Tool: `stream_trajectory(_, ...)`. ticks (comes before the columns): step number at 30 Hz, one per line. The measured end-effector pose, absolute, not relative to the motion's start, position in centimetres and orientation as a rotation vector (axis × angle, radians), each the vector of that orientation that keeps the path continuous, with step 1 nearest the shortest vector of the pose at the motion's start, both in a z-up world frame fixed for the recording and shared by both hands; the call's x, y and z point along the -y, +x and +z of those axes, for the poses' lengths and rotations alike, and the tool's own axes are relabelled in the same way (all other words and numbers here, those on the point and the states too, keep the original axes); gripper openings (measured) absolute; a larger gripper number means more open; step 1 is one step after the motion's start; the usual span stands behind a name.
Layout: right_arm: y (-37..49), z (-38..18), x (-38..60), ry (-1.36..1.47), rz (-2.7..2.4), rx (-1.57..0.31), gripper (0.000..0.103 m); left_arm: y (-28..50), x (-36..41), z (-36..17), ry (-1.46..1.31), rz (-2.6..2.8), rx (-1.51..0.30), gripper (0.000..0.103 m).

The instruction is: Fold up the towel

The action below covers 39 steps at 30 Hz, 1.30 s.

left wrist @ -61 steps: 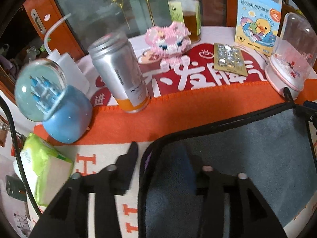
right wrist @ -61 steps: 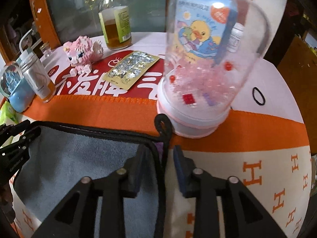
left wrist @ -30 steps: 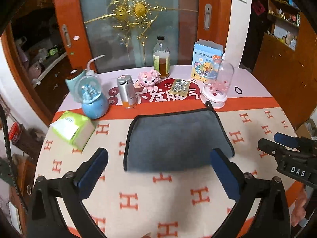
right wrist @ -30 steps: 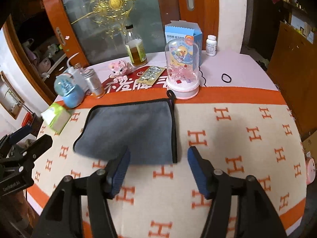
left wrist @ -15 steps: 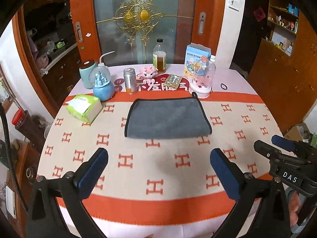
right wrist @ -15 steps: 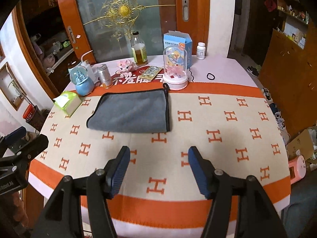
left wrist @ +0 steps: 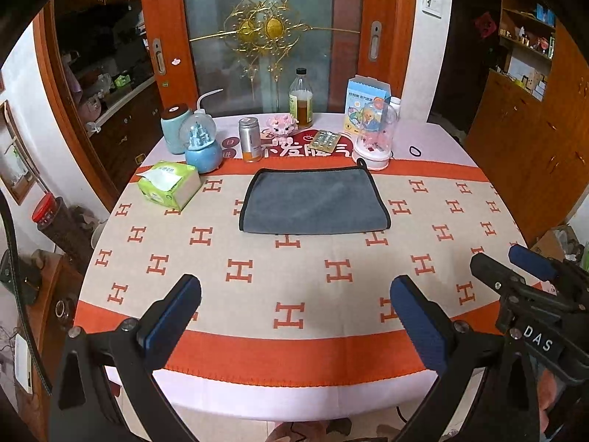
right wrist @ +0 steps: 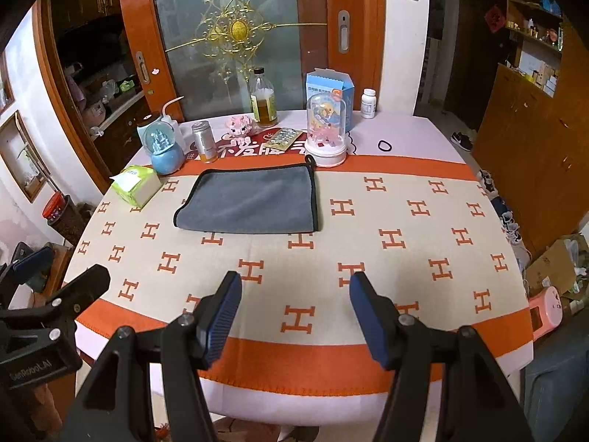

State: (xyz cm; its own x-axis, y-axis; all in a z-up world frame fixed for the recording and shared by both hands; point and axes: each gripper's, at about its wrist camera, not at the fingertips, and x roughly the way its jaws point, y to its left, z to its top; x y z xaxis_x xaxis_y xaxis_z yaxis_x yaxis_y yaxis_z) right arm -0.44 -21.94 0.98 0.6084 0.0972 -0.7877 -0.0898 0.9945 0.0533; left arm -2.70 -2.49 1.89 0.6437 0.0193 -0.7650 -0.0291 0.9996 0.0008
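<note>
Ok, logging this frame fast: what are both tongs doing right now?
Left tongs: open, holding nothing.
Right tongs: open, holding nothing.
Both are clear of the towel.

a round table (left wrist: 294,335) wears a cream cloth with orange h marks and orange bands. a grey towel (left wrist: 313,200) lies flat, folded, on it. left of the towel sits a green tissue pack (left wrist: 168,184); behind the towel stand a snow globe (left wrist: 201,145), a silver can (left wrist: 250,140), an amber bottle (left wrist: 301,99), a blister pack (left wrist: 324,140) and a clear dome (left wrist: 373,134). a black hair tie (left wrist: 415,151) lies right of the dome.
</note>
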Motion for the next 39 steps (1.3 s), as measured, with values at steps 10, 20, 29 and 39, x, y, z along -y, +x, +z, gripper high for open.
stream_trajectory(10,-1.2,1.2,21.7,-0.004,0.093,-0.892,0.061,-2.8,2.6,1.8,-0.044,0.031,-0.883,0.102)
stream_trajectory(20,-1.6,0.8,21.9,-0.001,0.091,-0.913,0.061,-3.0,2.8,1.7,-0.046,0.032,-0.889,0.102)
stream_trajectory(29,-1.7,0.8,22.0,-0.006,0.084,-0.911,0.061,-3.3,2.9,1.5,-0.042,0.036,-0.887,0.102)
stream_trajectory(39,-1.6,0.9,22.0,-0.006,0.085,-0.909,0.061,-3.4,2.9,1.4,-0.041,0.035,-0.889,0.102)
